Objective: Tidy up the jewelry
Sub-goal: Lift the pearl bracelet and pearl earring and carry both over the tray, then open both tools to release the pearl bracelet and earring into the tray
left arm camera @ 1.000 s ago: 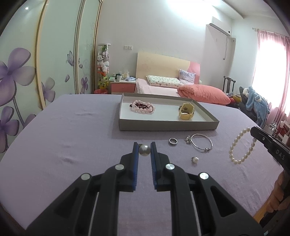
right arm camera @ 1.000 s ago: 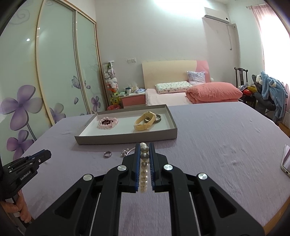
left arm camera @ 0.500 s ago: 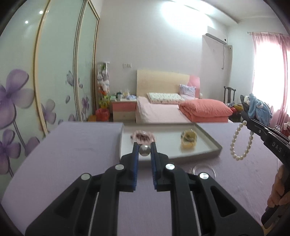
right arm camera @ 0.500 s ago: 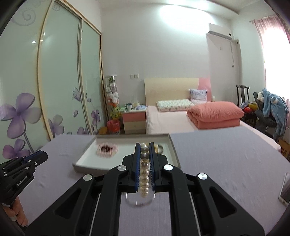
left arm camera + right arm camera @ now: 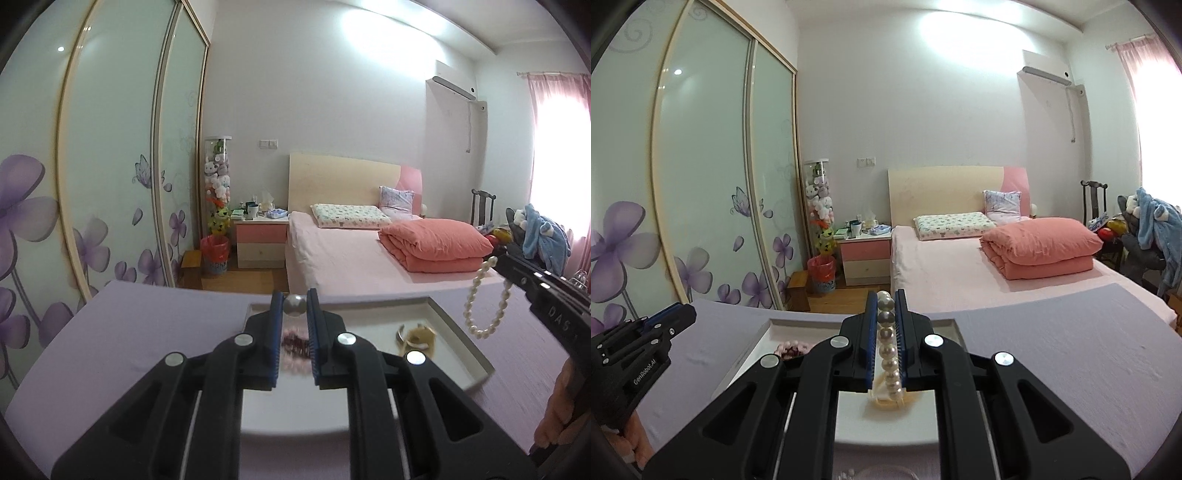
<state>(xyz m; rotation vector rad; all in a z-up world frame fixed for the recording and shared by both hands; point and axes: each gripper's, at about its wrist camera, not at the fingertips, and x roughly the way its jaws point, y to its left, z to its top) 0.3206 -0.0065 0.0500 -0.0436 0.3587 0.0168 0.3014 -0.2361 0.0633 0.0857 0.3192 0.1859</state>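
Observation:
My left gripper (image 5: pixel 294 305) is shut on a small grey pearl (image 5: pixel 294 305) and hovers over the near half of the white tray (image 5: pixel 463 334). Below its fingers, in the tray, lie a blurred pink bead bracelet (image 5: pixel 295 345) and a gold bangle (image 5: pixel 417 338). My right gripper (image 5: pixel 885 303) is shut on a white pearl bracelet (image 5: pixel 889 354), also above the tray (image 5: pixel 751 354). In the left wrist view the pearl bracelet (image 5: pixel 484 306) dangles in a loop from the right gripper (image 5: pixel 502 264). The left gripper (image 5: pixel 687 315) shows at the left of the right wrist view.
A lilac cloth (image 5: pixel 129 332) covers the table under the tray. Beyond its far edge stand a pink bed (image 5: pixel 351 254), a nightstand (image 5: pixel 261 240) and sliding wardrobe doors (image 5: pixel 110 166). A hand (image 5: pixel 559 410) holds the right gripper's grip.
Both grippers rose and moved forward from the cloth to above the tray, each keeping its piece. The ring, bangle and loose pearl on the cloth dropped out of view.

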